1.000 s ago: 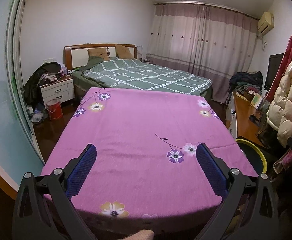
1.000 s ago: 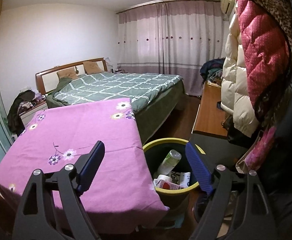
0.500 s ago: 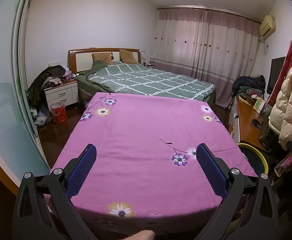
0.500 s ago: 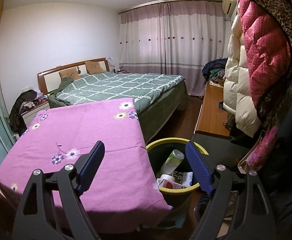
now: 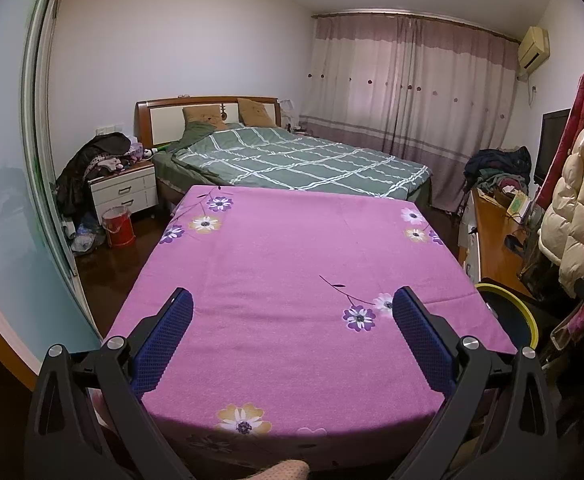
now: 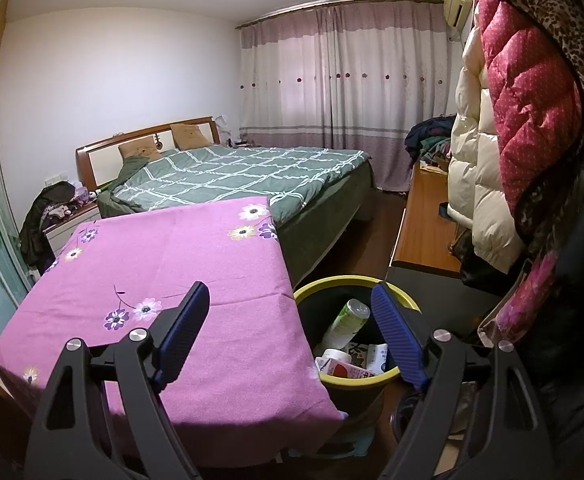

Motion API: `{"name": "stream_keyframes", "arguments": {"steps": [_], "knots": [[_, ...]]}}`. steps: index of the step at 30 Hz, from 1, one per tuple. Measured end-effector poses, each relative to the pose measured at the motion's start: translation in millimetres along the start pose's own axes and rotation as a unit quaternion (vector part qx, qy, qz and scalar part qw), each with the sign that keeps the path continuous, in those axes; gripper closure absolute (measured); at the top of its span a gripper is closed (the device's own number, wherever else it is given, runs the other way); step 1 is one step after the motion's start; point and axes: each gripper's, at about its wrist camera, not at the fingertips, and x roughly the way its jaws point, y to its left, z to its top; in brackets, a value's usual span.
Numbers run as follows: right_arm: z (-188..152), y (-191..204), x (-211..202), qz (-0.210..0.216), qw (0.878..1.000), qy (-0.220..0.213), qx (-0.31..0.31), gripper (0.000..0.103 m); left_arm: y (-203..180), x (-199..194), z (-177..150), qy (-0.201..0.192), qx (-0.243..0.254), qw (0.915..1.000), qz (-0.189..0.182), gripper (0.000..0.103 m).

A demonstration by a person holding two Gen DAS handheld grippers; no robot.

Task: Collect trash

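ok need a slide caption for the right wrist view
Open right claw hovers empty between the purple flowered cloth and the yellow-rimmed bin holding a can and cartons.

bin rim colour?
Yellow rim on a dark bin, clearest in the right wrist view.

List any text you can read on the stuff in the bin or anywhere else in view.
None can be read.
Carton in the bin: red print, too blurred.
Packets beside it: dark characters, too small.
Can: greenish label, no readable words.
Box on the desk: print too small.
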Motion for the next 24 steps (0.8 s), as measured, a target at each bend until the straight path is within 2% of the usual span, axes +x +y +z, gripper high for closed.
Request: {"name": "stream_keyframes", "arguments": {"steps": [24], "knots": [[-2.8,1.6,4.0,0.001,1.000,0.003,0.003,0.024,1.6,6.1,2.7,0.002,0.003,1.0000,0.000,0.005]]}}
